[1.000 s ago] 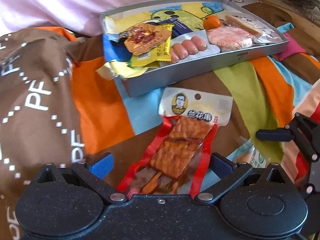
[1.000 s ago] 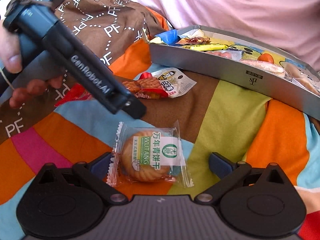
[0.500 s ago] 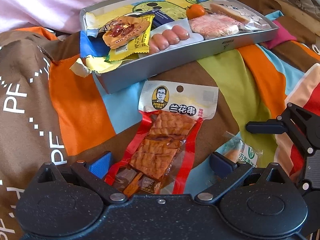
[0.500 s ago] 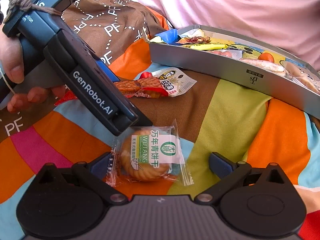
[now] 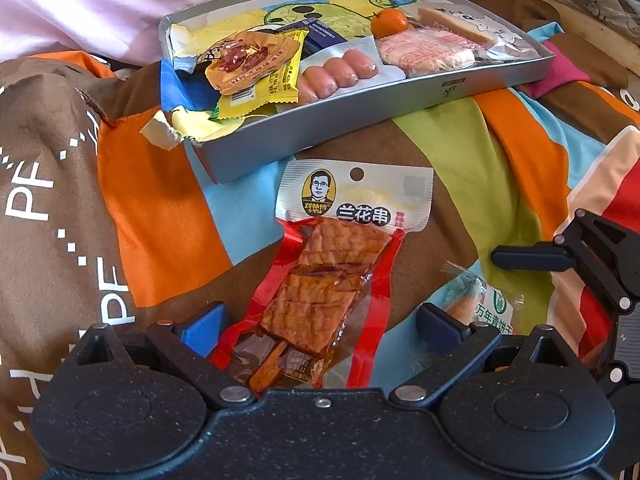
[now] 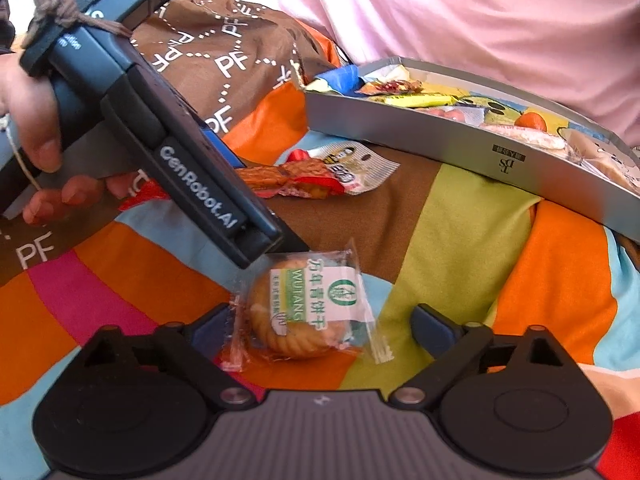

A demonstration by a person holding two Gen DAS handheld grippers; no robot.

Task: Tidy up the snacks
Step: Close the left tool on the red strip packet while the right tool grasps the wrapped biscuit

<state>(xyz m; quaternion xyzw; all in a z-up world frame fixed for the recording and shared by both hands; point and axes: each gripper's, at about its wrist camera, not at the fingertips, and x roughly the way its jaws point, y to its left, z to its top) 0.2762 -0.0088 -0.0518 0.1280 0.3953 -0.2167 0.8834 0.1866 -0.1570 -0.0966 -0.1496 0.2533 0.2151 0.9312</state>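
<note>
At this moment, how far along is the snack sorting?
Partly done. The grey tray already holds several snacks: sausages, a small orange, wrapped cakes. In hand: nothing gripped yet; the left gripper is open around the red tofu-skewer packet, and the right gripper is open around the cookie packet. Both packets lie on the blanket, so both are left.

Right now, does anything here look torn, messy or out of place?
Yes. The tray's paper lining is torn and crumpled, spilling over its near-left corner. Two snacks lie outside the tray on the quilt: the red tofu-skewer packet and the wrapped biscuit.
</note>
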